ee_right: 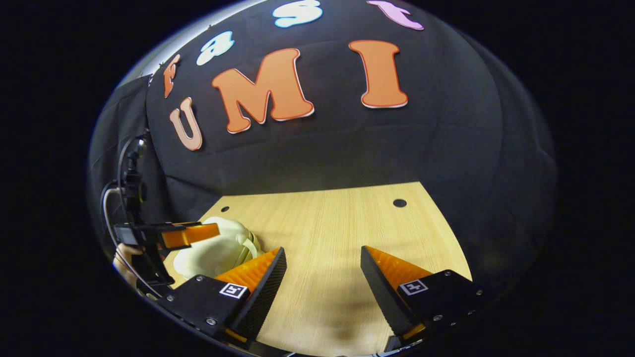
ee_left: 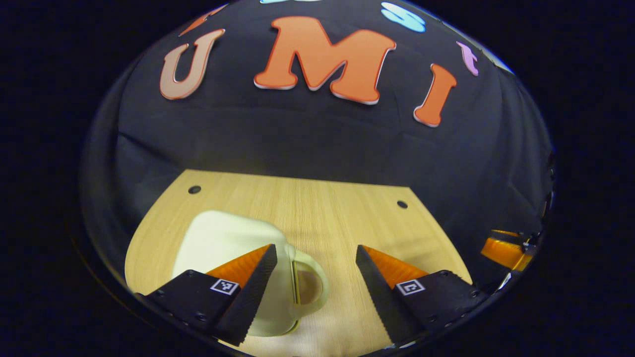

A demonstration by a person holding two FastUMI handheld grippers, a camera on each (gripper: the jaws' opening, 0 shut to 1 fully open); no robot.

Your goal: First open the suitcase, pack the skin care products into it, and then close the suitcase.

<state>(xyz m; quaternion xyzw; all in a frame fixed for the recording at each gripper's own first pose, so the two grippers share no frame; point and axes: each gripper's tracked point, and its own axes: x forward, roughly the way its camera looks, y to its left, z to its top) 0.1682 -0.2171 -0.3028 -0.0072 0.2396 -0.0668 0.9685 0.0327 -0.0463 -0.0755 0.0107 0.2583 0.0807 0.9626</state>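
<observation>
We see the wooden table point(ee_left: 317, 208) bearing a small cream suitcase point(ee_left: 223, 243), shut, so its contents are hidden; this fits either before opening or after closing. Our left gripper point(ee_left: 316, 267) hovers beside its handle point(ee_left: 310, 287), the right gripper point(ee_right: 323, 270) well apart, both with jaws spread and holding nothing.

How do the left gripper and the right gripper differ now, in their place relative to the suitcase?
The left gripper hangs over the pale suitcase, with the case's handle showing between its fingers; the right gripper has bare wooden table between its fingers. The suitcase lies just under the left gripper, but off to the side of the right gripper. Both are open and hold nothing.
</observation>
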